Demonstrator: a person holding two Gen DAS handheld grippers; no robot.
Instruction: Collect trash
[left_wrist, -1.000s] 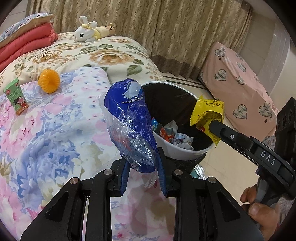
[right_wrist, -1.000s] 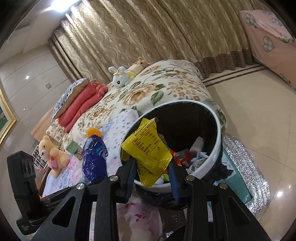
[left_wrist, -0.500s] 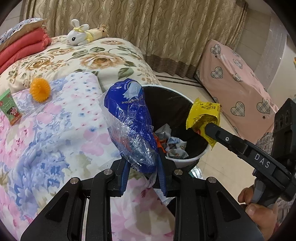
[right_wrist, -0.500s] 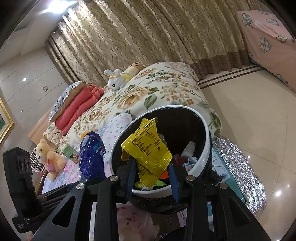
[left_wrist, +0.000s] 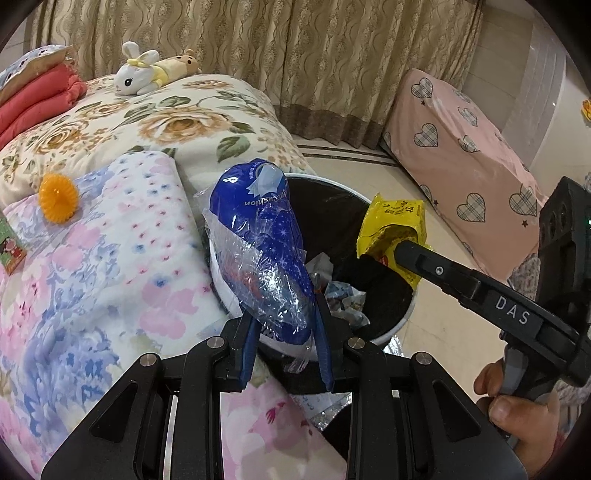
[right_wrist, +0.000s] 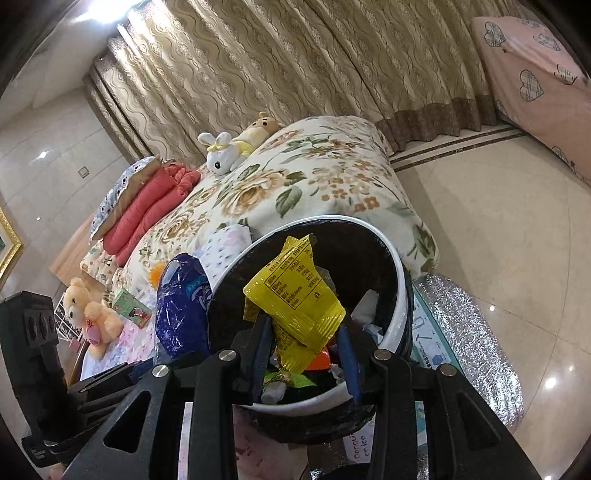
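Clearly both pieces of trash are feather-light, crinkly and slick — the left gripper (left_wrist: 284, 325) pinches the blue wrapper (left_wrist: 258, 243) low, the right gripper (right_wrist: 306, 354) the yellow packet (right_wrist: 295, 295), both poised over the bin (right_wrist: 399, 273) — so loosened jaws should drop them.

"DAS" on the right tool's arm (left_wrist: 511, 314)

**Occluded and cropped regions**

Ahead of the left gripper (left_wrist: 284, 332), the blue wrapper (left_wrist: 258, 243) hides the bin's near rim (left_wrist: 391, 328); the green carton (left_wrist: 9, 251), far to its left, is cut by the frame edge; print on the yellow packet (right_wrist: 291, 291) between the right gripper's (right_wrist: 304, 354) fingers is illegible.
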